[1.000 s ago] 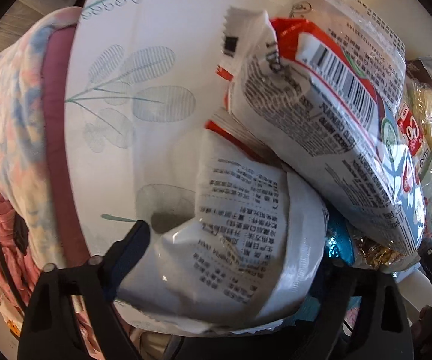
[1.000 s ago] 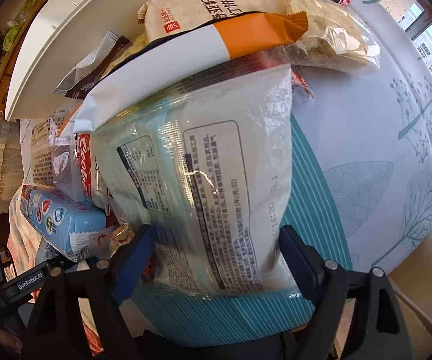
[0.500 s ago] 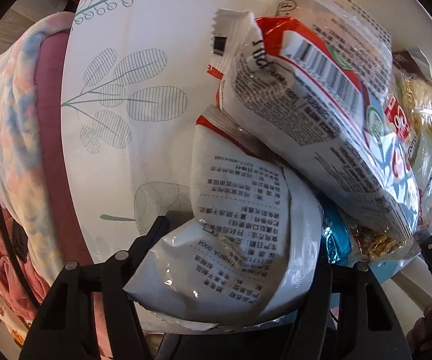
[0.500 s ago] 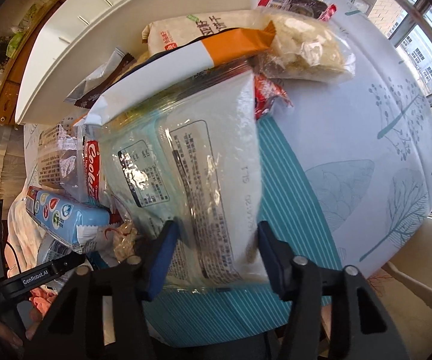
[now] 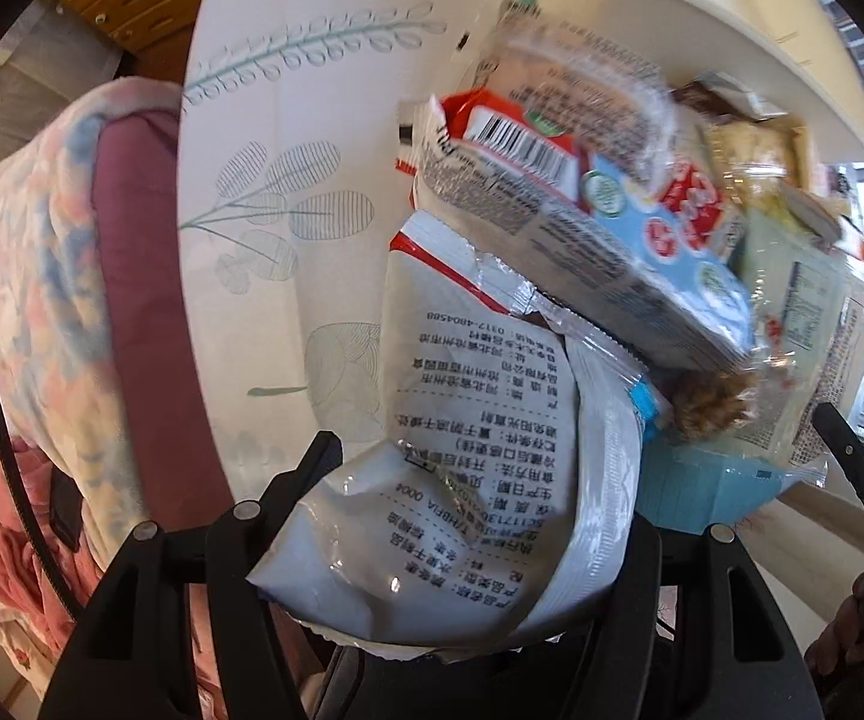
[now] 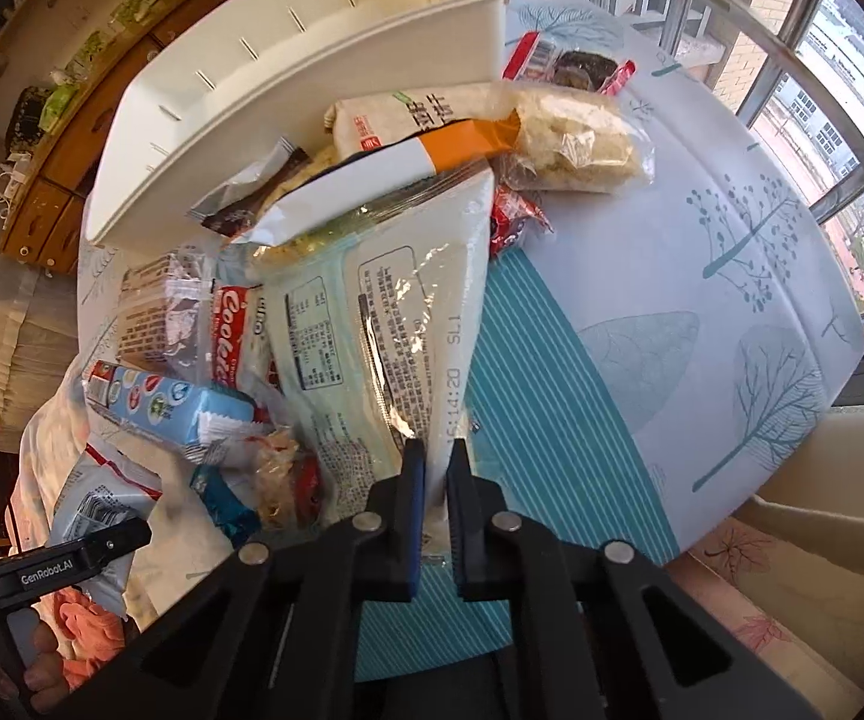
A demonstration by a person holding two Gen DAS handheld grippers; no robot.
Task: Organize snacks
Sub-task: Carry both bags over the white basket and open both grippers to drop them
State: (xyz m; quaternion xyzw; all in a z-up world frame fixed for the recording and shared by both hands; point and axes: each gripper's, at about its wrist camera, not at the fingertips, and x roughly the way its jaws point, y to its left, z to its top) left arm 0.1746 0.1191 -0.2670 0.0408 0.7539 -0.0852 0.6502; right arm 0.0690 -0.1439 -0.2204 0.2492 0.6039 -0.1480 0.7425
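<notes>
I count one white bin on the table, nothing visible inside it, and one heap of snack packets touching its front wall (too overlapped to count). My left gripper is clamped on a white pouch printed in black, at the heap's left end. My right gripper has just closed, pinching the edge of a pale green bag between nearly meeting jaws.

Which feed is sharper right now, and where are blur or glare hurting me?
Right wrist view: sharp, with glare streaks on the clear cracker bag and bright windows. Left wrist view: white printed packet crisp, but the blue biscuit pack and far pile are motion-smeared.
</notes>
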